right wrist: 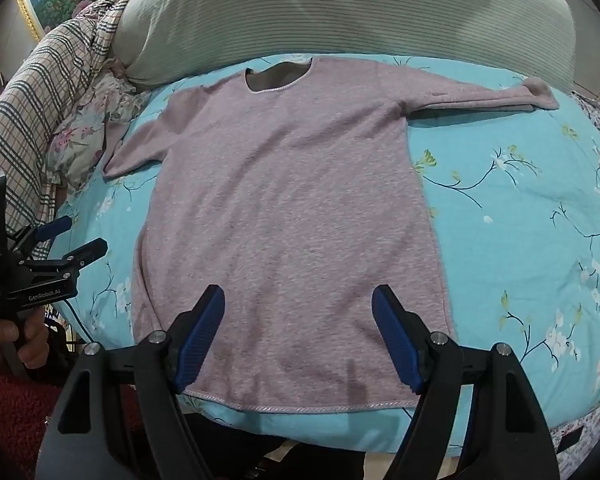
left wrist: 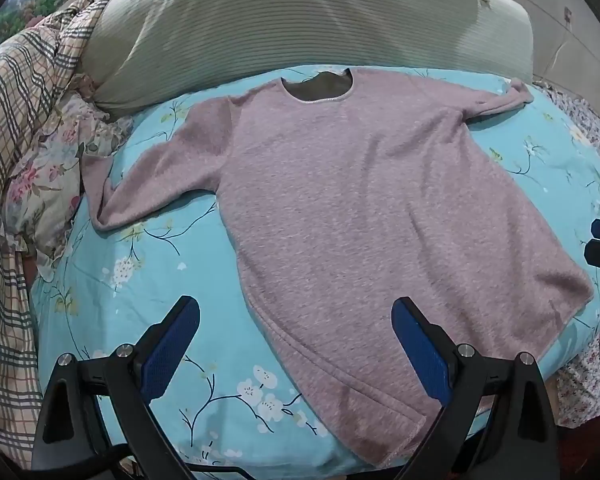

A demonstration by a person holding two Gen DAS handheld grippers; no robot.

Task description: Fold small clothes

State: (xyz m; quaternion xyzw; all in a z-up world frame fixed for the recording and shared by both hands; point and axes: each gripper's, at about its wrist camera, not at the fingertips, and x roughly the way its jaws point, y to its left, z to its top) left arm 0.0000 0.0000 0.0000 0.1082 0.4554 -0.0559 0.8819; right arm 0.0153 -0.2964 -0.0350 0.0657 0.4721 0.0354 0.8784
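A pink fuzzy long-sleeved top (left wrist: 364,208) lies flat, neck away from me, on a turquoise floral quilt (left wrist: 148,312); it also shows in the right wrist view (right wrist: 292,208). Both sleeves are spread out to the sides. My left gripper (left wrist: 296,320) is open and empty, hovering over the top's lower left hem. My right gripper (right wrist: 298,312) is open and empty, above the middle of the bottom hem. The left gripper also shows at the left edge of the right wrist view (right wrist: 72,236), open.
A large grey-green ribbed pillow (left wrist: 300,20) lies behind the top. A plaid blanket (left wrist: 16,120) and a floral pillow (left wrist: 48,176) are piled at the left. A floral sheet (left wrist: 588,376) hangs at the right. Dark red carpet (right wrist: 16,408) is below the bed.
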